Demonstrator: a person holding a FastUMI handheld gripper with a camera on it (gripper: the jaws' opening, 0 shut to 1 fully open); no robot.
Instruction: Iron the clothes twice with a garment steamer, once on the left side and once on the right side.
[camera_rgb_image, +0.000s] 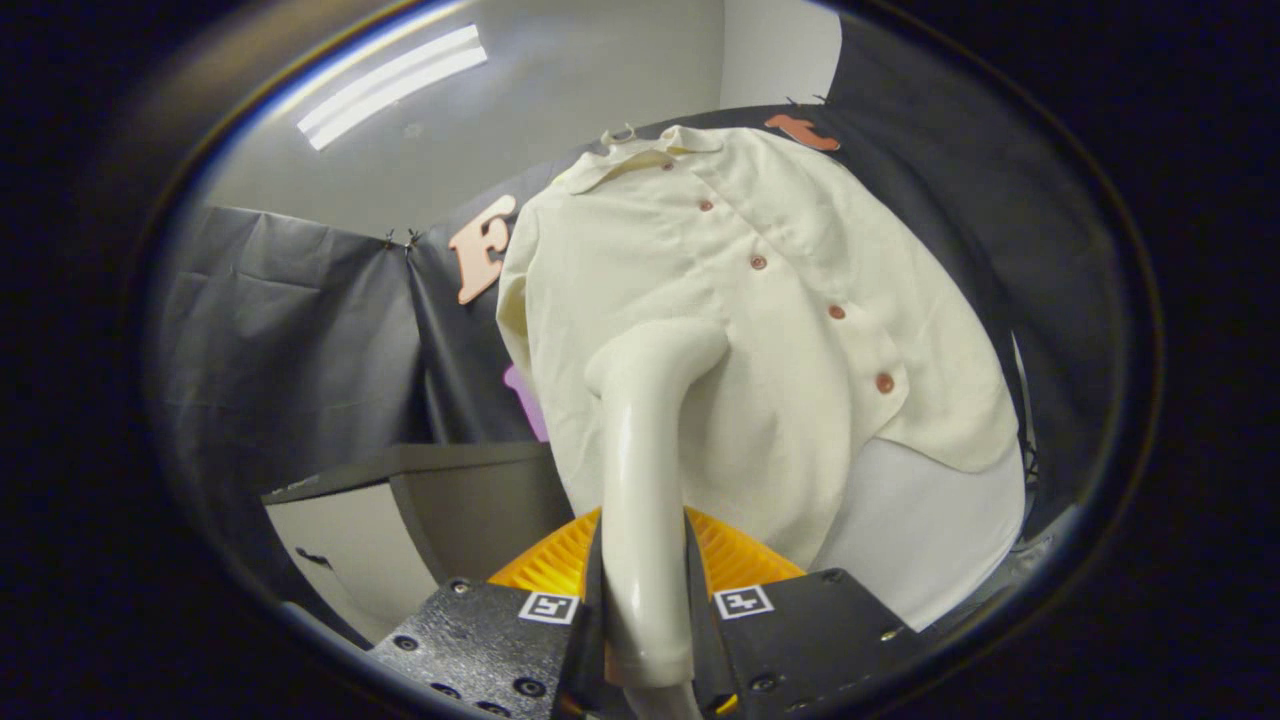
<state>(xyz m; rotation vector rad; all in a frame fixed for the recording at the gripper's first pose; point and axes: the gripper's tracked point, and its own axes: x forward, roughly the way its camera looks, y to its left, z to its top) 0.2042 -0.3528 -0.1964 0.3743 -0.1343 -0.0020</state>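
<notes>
**Steamer head held against the hanging shirt**

Gripper view: At the bottom centre of the frame, the gripper (645, 640) is clamped on the garment steamer (640, 480), both fingers pressing the sides of its pale, glossy handle. The handle rises between the fingers and bends over at its top toward the clothes, so the head faces the fabric, as steaming requires. Whether the head actually touches the cloth or stands just off it cannot be told from this angle.

The shirt (760, 330), cream-coloured with a row of reddish buttons (758, 262) running down its front, hangs across the centre and right of the frame, its collar toward the upper centre. It hangs against the black booth wall (300, 330), which suits vertical passes with the steamer. The steamer head sits to the left of the button line, at about mid-height on the garment, so the pass in hand is likely the one on that side; how far it has gone cannot be judged.

An orange ribbed part (545, 570) shows just behind the fingers. A grey cabinet (400, 510) stands at lower left, and a ceiling light (390, 85) glows at upper left.
</notes>
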